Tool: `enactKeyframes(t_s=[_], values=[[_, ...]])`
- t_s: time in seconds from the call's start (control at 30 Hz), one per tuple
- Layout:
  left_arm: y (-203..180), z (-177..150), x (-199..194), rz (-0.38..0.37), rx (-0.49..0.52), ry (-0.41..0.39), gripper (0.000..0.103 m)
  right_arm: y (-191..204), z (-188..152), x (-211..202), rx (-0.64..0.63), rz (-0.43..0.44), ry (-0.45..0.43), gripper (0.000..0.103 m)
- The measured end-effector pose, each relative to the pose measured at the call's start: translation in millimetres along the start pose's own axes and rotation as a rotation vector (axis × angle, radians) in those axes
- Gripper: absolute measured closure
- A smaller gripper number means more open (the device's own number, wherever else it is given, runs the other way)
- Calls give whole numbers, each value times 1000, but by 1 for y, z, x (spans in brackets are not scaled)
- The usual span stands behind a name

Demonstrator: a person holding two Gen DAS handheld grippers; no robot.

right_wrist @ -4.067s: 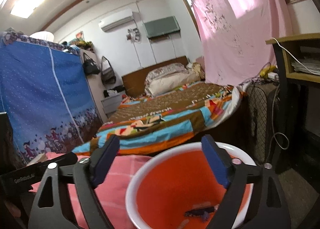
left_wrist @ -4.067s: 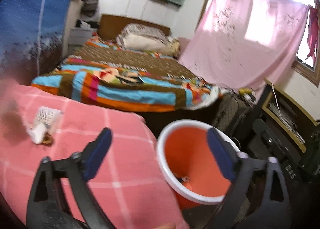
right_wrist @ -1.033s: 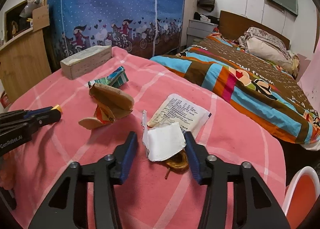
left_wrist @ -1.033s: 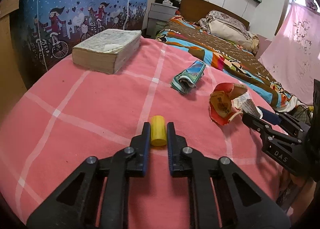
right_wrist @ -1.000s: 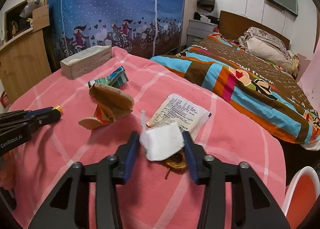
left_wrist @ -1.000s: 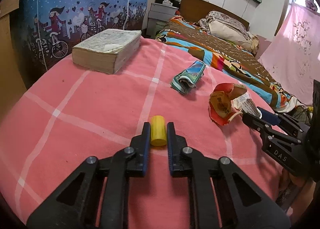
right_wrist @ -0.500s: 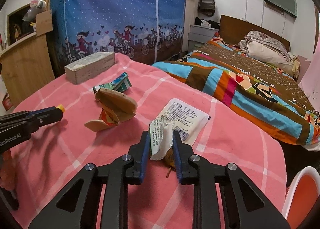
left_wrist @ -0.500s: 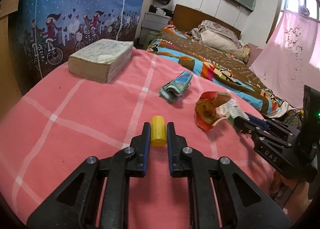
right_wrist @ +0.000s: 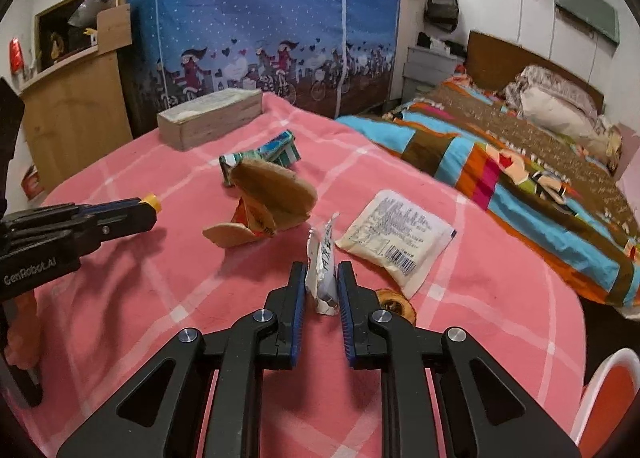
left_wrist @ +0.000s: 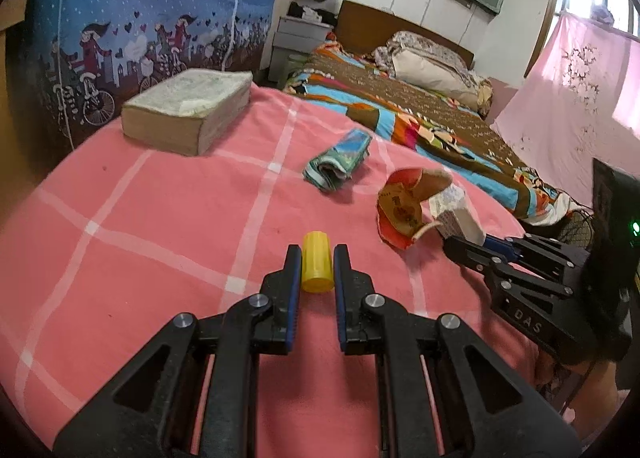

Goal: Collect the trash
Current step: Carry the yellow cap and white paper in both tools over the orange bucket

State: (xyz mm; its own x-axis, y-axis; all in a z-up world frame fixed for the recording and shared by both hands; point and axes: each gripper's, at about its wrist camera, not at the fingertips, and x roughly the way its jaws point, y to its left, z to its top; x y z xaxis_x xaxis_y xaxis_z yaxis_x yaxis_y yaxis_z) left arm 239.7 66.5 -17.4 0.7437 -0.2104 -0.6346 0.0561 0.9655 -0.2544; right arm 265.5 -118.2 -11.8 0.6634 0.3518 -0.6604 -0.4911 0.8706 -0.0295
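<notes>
Your left gripper (left_wrist: pixel 316 270) holds the yellow cap (left_wrist: pixel 317 267) over the pink cloth (left_wrist: pixel 160 225), your right gripper (right_wrist: pixel 322 286) is closing on the white wrapper (right_wrist: pixel 322 270), and the bin (right_wrist: pixel 608 394) lies at your lower right, nearer the right hand.

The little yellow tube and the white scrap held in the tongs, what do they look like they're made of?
The yellow tube looks like smooth, hard plastic: even colour, clean round edges, a faint sheen. It keeps its shape between the pads. The white scrap seems to be thin printed paper or wrapper film; it is creased and folded upright where the closing pads pinch it, with a torn top edge. Which of the two I can't tell.
</notes>
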Motion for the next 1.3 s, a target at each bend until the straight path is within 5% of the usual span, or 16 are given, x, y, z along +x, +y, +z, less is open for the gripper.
enactKeyframes(t_s=[0.3, 0.53, 1.03, 1.3], values=[[-6, -4, 5, 4, 22, 36, 84, -6, -1, 6, 42, 35, 26, 91], [-8, -4, -5, -7, 29, -11, 84, -3, -3, -13, 23, 11, -71, 95], [-33, -14, -54, -16, 108, -280, 84, 18, -18, -71, -65, -86, -405, 94], [-64, -18, -79, -81, 165, -436, 84, 3, -31, -108, -2, -112, -581, 94]])
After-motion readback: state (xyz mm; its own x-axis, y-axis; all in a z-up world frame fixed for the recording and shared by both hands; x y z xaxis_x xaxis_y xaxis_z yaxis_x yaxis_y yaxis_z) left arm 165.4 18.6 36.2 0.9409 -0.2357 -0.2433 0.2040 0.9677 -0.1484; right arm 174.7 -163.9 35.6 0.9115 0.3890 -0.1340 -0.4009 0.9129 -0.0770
